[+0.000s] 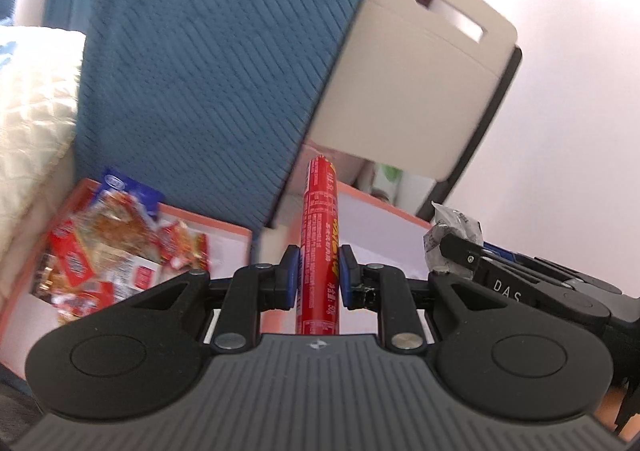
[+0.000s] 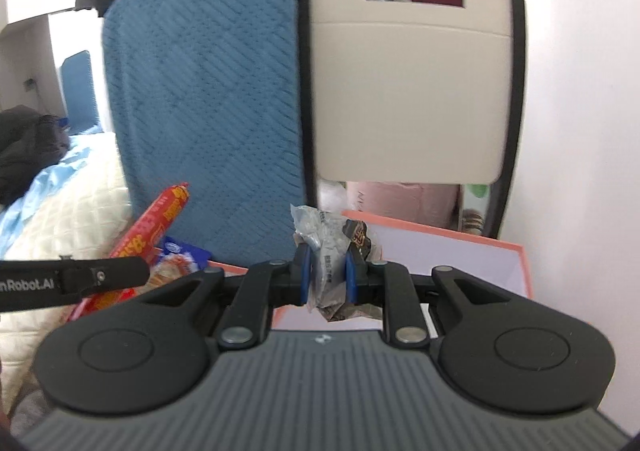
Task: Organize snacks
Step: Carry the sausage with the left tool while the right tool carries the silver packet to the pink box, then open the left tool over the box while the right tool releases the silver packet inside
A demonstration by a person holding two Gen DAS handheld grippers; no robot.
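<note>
I am holding a long red plastic-wrapped sausage stick [image 1: 320, 247] in my left tongs [image 1: 319, 275], the blue pads nearly together and pressing on its sides about midway, so that it is standing upright ahead of the fingers and not swinging. My right tongs [image 2: 327, 275] are likewise narrowed onto a crumpled grey-and-clear snack wrapper [image 2: 326, 251], pinched at its waist with loose ends sticking out above and below. I judge I am carrying both at once so each can go to its own place.

Below and to the left of my left tongs, a pink-rimmed white cardboard box [image 1: 224, 227] is already holding a heap of red and blue snack packets [image 1: 120, 247]. Just beyond and below my right tongs, a second pink-rimmed white box [image 2: 460, 251] is lying, and what I can see of it looks bare, so it seems the likelier home for one of these.

Ahead of both tongs, a blue quilted upright cushion [image 2: 200, 99] and a beige plastic chair back [image 2: 408, 83] are standing close behind the boxes, limiting any forward reach. A cream quilted bedcover [image 2: 60, 211] is lying off to the left. My two tongs are close beside each other, so they could bump.
</note>
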